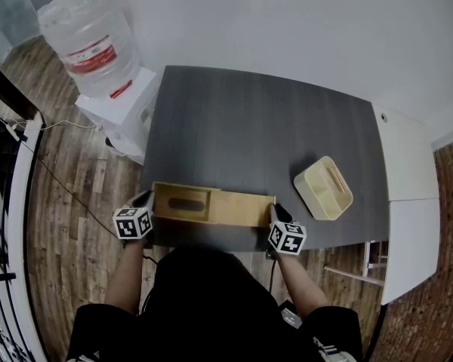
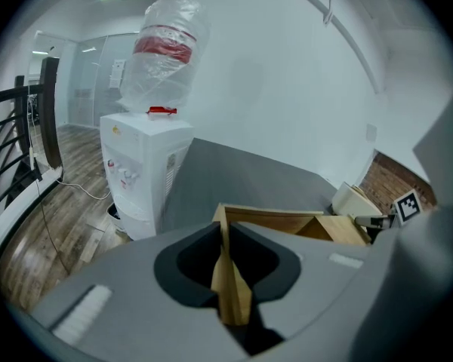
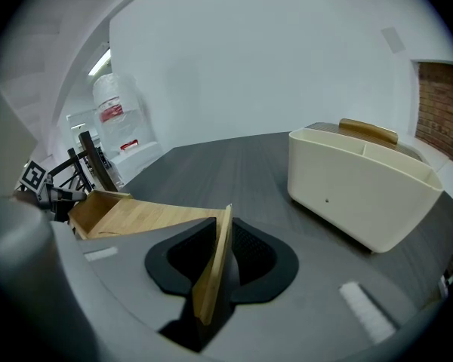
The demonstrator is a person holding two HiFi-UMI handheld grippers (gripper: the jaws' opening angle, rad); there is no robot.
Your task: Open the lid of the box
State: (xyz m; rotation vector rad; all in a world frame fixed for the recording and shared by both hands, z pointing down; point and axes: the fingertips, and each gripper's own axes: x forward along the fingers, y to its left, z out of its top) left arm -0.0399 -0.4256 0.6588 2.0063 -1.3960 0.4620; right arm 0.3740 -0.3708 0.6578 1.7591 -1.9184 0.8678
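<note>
A long light wooden box point(image 1: 226, 208) lies along the near edge of the dark grey table point(image 1: 249, 127); its left part carries an oval slot. My left gripper point(image 1: 145, 199) is at the box's left end. In the left gripper view it point(image 2: 228, 277) is shut on the thin upright wooden end wall point(image 2: 225, 262), with the open box interior point(image 2: 287, 221) beyond. My right gripper point(image 1: 276, 211) is at the right end. In the right gripper view a thin wooden edge point(image 3: 217, 262) stands tilted between its jaws point(image 3: 215, 277), with a dark gap beside it, and a flat wooden panel point(image 3: 151, 216) runs away to the left.
A cream plastic holder point(image 1: 323, 188) with a wooden insert sits on the table to the right of the box, close ahead in the right gripper view point(image 3: 362, 187). A white water dispenser point(image 1: 117, 108) with a clear bottle stands off the table's left corner. A black railing point(image 1: 4, 202) runs along the left.
</note>
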